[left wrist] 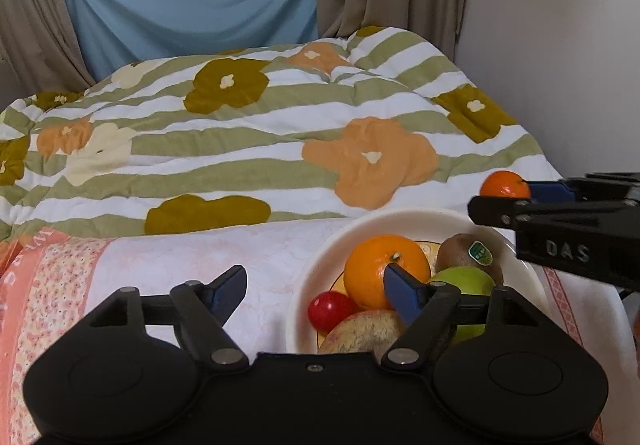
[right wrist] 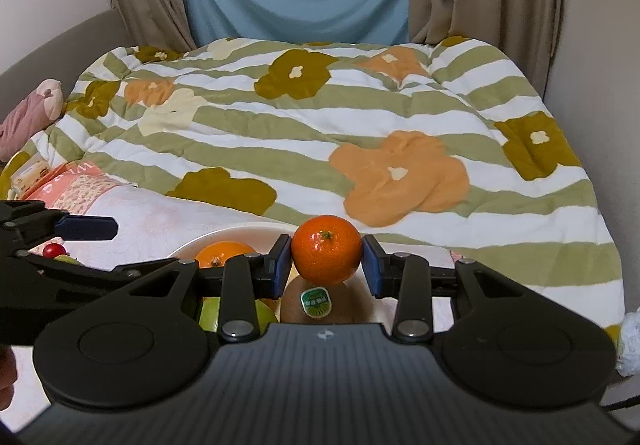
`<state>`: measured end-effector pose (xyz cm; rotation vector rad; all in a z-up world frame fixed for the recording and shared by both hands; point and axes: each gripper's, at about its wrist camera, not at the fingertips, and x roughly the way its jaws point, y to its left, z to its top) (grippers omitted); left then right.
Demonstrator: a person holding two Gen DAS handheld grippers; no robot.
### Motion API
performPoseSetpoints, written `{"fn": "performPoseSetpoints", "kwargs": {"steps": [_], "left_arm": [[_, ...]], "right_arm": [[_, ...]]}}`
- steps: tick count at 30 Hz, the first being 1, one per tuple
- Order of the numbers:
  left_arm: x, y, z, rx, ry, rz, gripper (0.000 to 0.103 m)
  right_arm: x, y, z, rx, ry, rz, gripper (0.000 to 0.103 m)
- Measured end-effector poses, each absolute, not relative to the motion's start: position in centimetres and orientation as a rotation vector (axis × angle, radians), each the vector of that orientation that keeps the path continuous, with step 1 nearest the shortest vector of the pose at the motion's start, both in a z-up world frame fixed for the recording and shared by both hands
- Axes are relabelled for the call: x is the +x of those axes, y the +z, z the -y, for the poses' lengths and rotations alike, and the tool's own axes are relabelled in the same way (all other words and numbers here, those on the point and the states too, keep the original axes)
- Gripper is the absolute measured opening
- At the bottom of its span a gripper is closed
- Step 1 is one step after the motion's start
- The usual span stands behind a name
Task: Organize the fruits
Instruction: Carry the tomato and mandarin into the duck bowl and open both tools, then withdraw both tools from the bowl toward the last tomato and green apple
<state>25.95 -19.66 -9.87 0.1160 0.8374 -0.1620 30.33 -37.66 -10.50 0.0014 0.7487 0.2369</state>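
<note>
Kiwi [right wrist: 320, 305] & green apple [right wrist: 210, 315] partly hidden behind right claw [right wrist: 326, 265] body; sticker text too small.

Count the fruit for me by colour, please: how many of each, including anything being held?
Orange: 2, an orange in the bowl and a mandarin held in the right gripper
Green: 1, apple
Red: 1, small fruit
Brown: 1, kiwi
Pinkish: 1, apple
Total: 6

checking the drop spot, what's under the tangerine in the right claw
In the right wrist view, the tangerine in the right claw sits directly above a stickered kiwi in the white bowl. The claw's body hides the bowl floor below.
</note>
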Motion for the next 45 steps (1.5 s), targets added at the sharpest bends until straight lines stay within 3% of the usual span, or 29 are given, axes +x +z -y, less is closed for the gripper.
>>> {"fn": "performPoseSetpoints", "kwargs": {"steps": [19, 23, 25, 45], "left_arm": [[23.7, -9.2, 17.6, 0.085, -0.079, -0.836, 0.085], [23.3, -9.1, 17.3, 0.085, -0.067, -0.834, 0.085], [23.2, -9.1, 17.1, 0.082, -0.062, -0.830, 0.085], [19.1, -4.4, 15.1, 0.066, -0.030, -0.719, 0.085]], "right_arm": [[33.5, -13.1, 34.9, -0.015, 0.317, -0.819, 0.054], [33.1, -12.7, 35.1, -0.004, 0.323, -0.791, 0.084], [32.7, -12.3, 35.3, -0.002, 0.316, -0.776, 0.086], [26.2, -5.1, 35.5, -0.001, 0.268, -0.684, 0.086]]}}
